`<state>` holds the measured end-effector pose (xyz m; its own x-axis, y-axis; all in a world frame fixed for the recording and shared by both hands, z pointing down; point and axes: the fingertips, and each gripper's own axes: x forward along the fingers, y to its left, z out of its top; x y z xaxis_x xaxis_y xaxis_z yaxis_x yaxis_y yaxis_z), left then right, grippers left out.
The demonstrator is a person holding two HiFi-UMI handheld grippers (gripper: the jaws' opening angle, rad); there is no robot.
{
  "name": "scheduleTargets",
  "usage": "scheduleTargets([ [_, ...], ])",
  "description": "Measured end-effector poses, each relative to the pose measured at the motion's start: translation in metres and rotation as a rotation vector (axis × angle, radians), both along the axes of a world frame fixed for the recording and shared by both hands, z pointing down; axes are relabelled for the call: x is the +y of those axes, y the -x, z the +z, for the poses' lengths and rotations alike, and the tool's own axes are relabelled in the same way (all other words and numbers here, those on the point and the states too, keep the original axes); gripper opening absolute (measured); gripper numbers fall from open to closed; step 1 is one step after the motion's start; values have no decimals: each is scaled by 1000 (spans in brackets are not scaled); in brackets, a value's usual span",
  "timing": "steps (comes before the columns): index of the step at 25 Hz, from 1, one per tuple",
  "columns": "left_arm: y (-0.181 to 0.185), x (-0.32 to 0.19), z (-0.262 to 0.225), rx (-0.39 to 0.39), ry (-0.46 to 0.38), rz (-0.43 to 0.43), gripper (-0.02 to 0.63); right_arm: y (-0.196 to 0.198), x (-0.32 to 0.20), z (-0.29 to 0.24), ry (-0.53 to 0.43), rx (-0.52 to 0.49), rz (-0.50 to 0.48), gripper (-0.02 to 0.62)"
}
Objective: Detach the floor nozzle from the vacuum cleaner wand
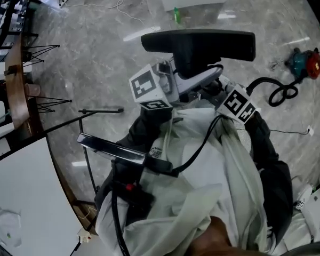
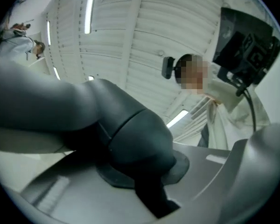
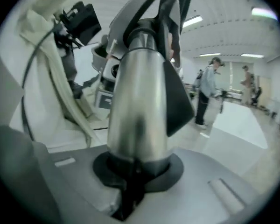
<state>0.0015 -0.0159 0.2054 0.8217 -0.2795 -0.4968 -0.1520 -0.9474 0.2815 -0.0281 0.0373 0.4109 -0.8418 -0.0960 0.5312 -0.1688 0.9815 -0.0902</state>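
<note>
In the head view the black floor nozzle (image 1: 202, 44) is held up in front of me, its long side lying across the picture. My left gripper (image 1: 184, 87) comes in from below left and is shut on the nozzle's dark grey neck (image 2: 130, 134), which fills the gap between the jaws of the left gripper (image 2: 147, 176). My right gripper (image 1: 216, 89) comes in from the right. In the right gripper view the right gripper (image 3: 133, 176) is shut on the shiny silver wand tube (image 3: 140, 101). The joint between neck and tube is hidden behind the grippers.
A white table (image 1: 21, 196) stands at the lower left, with a wooden bench (image 1: 15, 84) beyond it. On the marble floor at right lie a red and teal machine (image 1: 308, 63) and a black hose loop (image 1: 280, 92). Two people (image 3: 207, 90) stand in the distance.
</note>
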Motion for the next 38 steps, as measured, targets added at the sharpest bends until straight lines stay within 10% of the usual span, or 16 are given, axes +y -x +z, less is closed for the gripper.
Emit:
scheduleTargets([
  [6,-5,26,-13,120,-99,284,71,-11,60,-23,424,-132,-475,38],
  [9,-6,13,-6,82,-21,229,69,-3,46,-14,346,-119,-306,37],
  [15,-8,-37,16,-82,264,-128,69,-16,-24,5,-60,108,397,37],
  [17,-2,-44,22,-96,307,-177,69,-17,-32,8,-110,151,471,37],
  [20,3,-36,19,-54,245,-115,71,-8,-24,9,-73,126,364,37],
  [25,-6,23,-6,49,-94,212,72,-5,25,-2,125,-31,-133,38],
  [28,-10,29,-2,68,-108,264,75,-8,41,0,237,-84,-274,38],
  [32,2,-4,13,86,66,129,75,1,24,11,227,-21,-79,37],
  [38,11,-41,32,-36,276,-190,75,-12,-27,23,-87,170,420,37],
])
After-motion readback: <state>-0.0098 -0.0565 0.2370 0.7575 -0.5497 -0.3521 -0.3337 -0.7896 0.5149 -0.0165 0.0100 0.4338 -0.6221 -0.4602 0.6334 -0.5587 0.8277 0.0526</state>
